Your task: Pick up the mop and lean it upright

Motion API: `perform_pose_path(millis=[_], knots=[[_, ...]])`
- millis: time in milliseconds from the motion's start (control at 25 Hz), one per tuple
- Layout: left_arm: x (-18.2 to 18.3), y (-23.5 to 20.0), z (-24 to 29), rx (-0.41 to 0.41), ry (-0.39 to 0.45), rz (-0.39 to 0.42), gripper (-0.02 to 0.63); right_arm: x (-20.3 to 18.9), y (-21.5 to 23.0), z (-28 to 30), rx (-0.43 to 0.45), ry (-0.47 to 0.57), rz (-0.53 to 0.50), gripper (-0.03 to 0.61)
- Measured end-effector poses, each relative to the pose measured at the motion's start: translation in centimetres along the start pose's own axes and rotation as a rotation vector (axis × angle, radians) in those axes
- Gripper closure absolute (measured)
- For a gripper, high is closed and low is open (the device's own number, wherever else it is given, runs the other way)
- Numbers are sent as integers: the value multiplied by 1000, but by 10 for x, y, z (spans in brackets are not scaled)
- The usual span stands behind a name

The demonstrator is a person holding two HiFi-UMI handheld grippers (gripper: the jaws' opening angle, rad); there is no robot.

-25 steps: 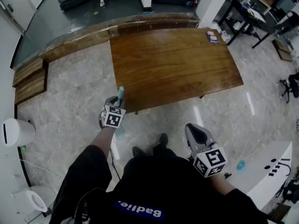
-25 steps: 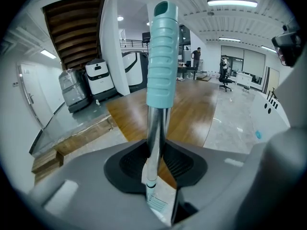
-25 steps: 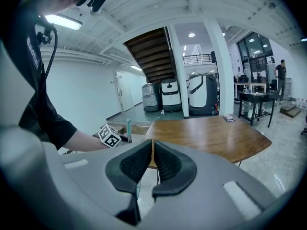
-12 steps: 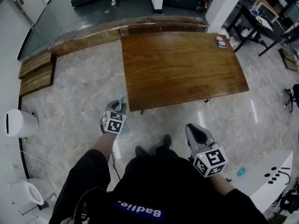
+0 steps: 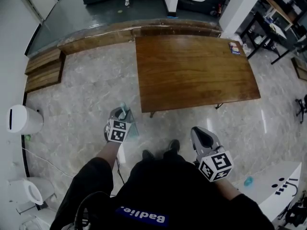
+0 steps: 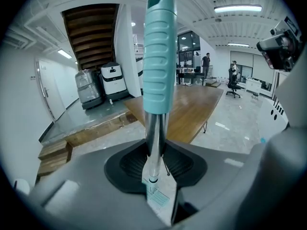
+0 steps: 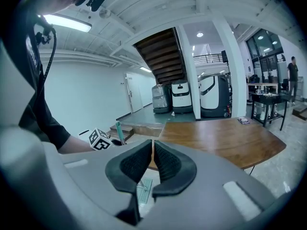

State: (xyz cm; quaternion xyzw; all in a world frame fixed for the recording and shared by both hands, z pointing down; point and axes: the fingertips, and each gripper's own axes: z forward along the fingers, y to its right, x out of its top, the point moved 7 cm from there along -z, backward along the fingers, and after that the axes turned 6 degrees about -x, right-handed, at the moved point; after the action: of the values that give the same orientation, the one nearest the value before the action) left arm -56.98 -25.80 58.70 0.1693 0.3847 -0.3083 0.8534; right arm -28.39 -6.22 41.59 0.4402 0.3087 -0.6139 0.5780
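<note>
The mop stands nearly upright, its teal grip [image 6: 158, 56] on top of a shiny metal shaft [image 6: 153, 143]. My left gripper [image 6: 154, 166] is shut on that shaft just below the grip. The flat pale mop head [image 6: 160, 200] shows below the jaws, near the floor. In the head view the left gripper [image 5: 121, 116] holds the mop [image 5: 123, 110] just left of the wooden table's near corner [image 5: 148, 110]. My right gripper [image 5: 201, 134] hangs by the person's right side. Its jaws stand almost together with nothing between them [image 7: 153, 153]. From the right gripper view the mop head [image 7: 144, 189] lies below them.
A large wooden table [image 5: 192, 71] stands ahead on the marble floor. Wooden steps [image 5: 43, 71] lie at the far left, and a white bin [image 5: 21, 120] at the left edge. A white counter [image 5: 283, 186] is at the lower right. The person's shoes [image 5: 158, 153] are below the mop.
The left gripper with the mop has drawn away from the table's corner toward the left. The table has slid right in the head view. The right gripper keeps its place beside the body.
</note>
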Motion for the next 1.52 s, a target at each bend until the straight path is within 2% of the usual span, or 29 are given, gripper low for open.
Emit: perform_pose_path(millis=[240, 440, 760, 1080, 1240, 1520], knots=[[0, 10, -22, -21, 43, -29, 496, 0, -11, 1, 12, 12, 0, 557], [11, 31, -41, -76, 107, -30, 494, -1, -18, -1, 16, 25, 4, 557], [49, 76, -74, -217, 216, 25, 491, -1, -26, -5, 16, 46, 15, 557], [88, 115, -112, -322, 320, 91, 492, -6, -32, -13, 14, 72, 28, 557], [104, 127, -131, -355, 367, 114, 492, -9, -32, -15, 11, 73, 42, 558], [116, 135, -148, -379, 405, 108, 492, -11, -33, -19, 12, 82, 44, 560]])
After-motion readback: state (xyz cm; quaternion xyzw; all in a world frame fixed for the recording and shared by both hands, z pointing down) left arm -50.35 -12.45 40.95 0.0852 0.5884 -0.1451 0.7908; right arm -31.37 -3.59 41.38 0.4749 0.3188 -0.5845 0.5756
